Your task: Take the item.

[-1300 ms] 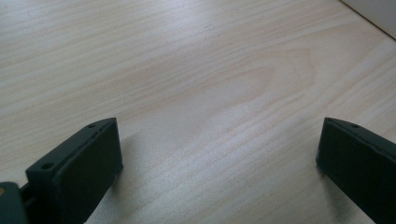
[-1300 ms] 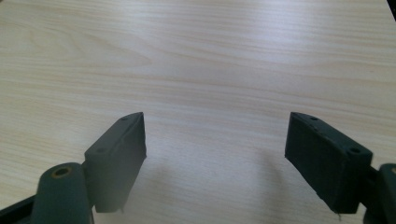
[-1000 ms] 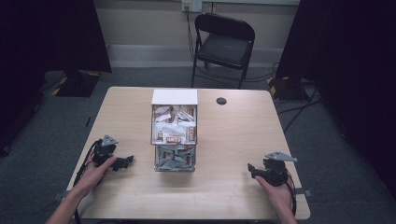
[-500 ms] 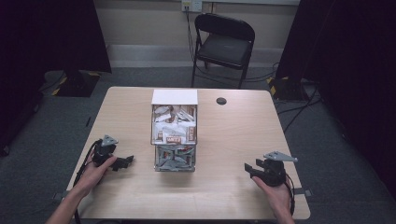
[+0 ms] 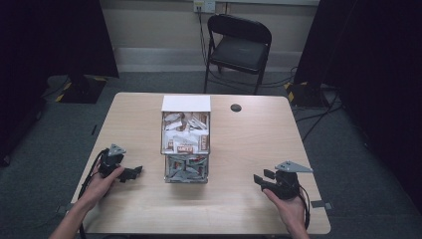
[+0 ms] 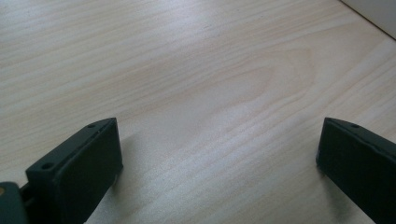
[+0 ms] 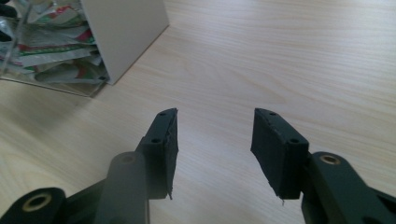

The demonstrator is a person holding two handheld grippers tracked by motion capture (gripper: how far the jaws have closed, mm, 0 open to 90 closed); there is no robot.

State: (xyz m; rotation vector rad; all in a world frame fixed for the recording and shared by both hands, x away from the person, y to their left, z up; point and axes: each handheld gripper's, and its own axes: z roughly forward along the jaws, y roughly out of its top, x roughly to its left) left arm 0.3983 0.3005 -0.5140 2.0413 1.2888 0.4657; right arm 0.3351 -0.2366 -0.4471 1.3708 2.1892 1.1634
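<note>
Left gripper [image 5: 135, 173] resting on worktop [image 5: 239, 209], fingers [image 6: 84, 161] standing wide apart, gripping nothing, right gripper [image 5: 262, 180] fingers [image 7: 163, 144] half-parted, just been closing, nothing between, clear packet box [image 5: 185, 144] standing well apart.

Two claws [image 5: 133, 173] [image 5: 260, 179], one packet box [image 5: 186, 144]

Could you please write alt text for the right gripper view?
The right gripper points its two black jaws, apart with nothing between them, across a pale wooden table. At upper left stands a clear box of packets.
</note>
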